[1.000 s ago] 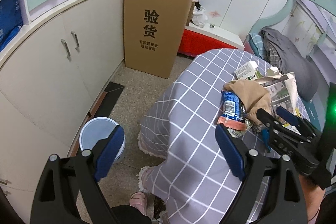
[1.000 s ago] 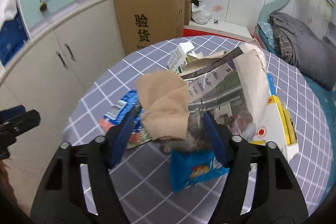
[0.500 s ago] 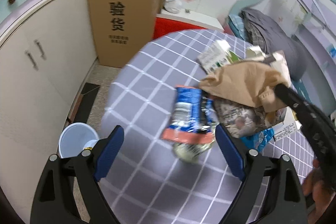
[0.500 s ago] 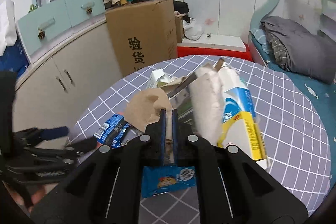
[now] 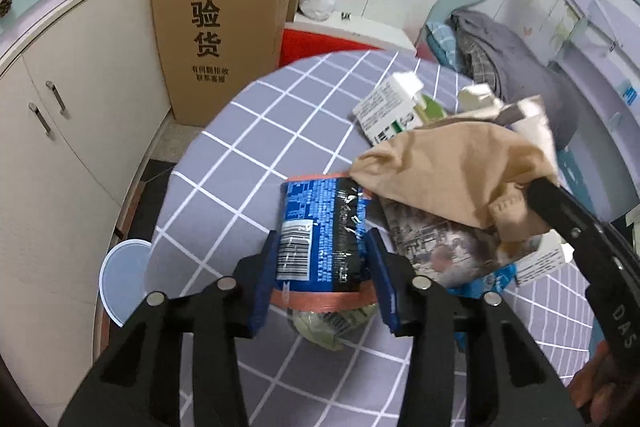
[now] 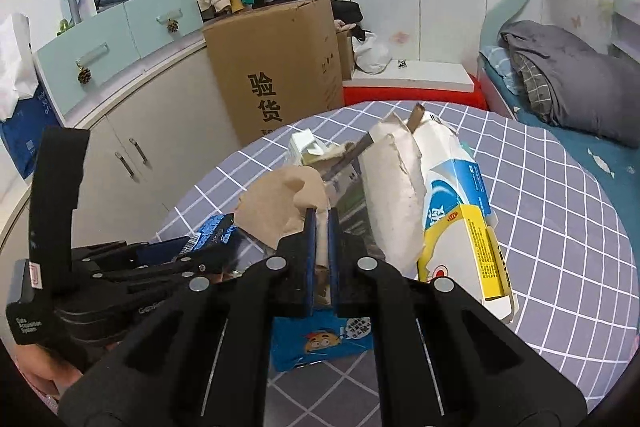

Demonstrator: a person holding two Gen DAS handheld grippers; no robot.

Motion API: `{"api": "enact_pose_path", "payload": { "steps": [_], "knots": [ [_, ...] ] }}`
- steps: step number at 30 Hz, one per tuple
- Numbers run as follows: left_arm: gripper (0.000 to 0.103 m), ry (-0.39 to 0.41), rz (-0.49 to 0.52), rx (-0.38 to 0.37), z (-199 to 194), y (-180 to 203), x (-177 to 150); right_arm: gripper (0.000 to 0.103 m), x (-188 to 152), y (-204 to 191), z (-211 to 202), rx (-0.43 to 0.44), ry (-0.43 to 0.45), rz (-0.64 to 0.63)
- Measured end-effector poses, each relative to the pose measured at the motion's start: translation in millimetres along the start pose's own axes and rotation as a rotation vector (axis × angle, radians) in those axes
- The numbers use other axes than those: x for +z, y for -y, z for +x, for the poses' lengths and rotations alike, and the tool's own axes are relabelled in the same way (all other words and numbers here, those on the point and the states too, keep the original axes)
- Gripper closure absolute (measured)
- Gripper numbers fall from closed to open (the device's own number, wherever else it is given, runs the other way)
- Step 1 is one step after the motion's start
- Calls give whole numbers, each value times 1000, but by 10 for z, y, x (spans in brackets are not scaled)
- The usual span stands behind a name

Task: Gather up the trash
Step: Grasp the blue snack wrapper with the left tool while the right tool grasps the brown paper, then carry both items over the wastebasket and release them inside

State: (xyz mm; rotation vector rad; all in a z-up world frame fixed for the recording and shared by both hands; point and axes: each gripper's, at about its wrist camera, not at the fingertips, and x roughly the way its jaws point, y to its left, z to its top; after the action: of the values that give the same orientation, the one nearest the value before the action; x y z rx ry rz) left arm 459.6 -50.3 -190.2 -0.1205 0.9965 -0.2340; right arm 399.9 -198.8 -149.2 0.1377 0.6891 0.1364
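Left wrist view: left gripper (image 5: 322, 277) is set at the lower centre, its jaws having just been closing, with the blue snack wrapper (image 5: 320, 239) between the blue pads (image 5: 262, 283). Contact appears made on both long edges of the wrapper, so the wrapper is judged held. Its long axis runs straight up the frame, along the gripper's own line, with the orange-sealed end nearest the lens. A crumpled greenish wad (image 5: 332, 325) is seen under that end. To the right, the tan paper (image 5: 452, 171) is draped over a printed sheet (image 5: 436, 251), with a white carton (image 5: 390, 107) above it. A pale blue bin (image 5: 122, 277) is noted at lower left, beyond the table (image 5: 256, 155) edge, nearest the left gripper; this is judged the likely drop point.

Right wrist view: right gripper (image 6: 322, 239) is at centre, jaws nearly together and pinched on a fold of the tan paper, which rises up-left from the pads. A torn blue-and-yellow box (image 6: 460, 227) lies to the right, long axis up-frame. A blue cartoon packet (image 6: 320, 341) is seen below the gripper.
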Motion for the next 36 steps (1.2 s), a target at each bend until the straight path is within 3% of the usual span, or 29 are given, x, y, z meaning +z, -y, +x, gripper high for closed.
{"api": "enact_pose_path", "payload": {
  "steps": [4, 10, 17, 23, 28, 36],
  "knots": [
    [61, 19, -28, -30, -203, -100, -32, 97, 71, -107, -165, 12, 42, -3],
    [61, 60, -66, 1, -545, -371, -190, 97, 188, -263, -478, 34, 126, 5],
    [61, 128, -138, 27, -1022, -804, -403, 97, 190, -732, -628, 115, 118, -47],
    [61, 169, -206, 55, -1351, -1276, -597, 97, 88, -1313, -560, 217, 68, -88],
    [61, 173, -274, 125, -1491, -1824, -800, 97, -32, -1853, -353, 291, -1, -135],
    [61, 124, -415, 232, -1428, -2806, -1119, 97, -368, -2786, 402, 366, -175, -218]
  ]
}}
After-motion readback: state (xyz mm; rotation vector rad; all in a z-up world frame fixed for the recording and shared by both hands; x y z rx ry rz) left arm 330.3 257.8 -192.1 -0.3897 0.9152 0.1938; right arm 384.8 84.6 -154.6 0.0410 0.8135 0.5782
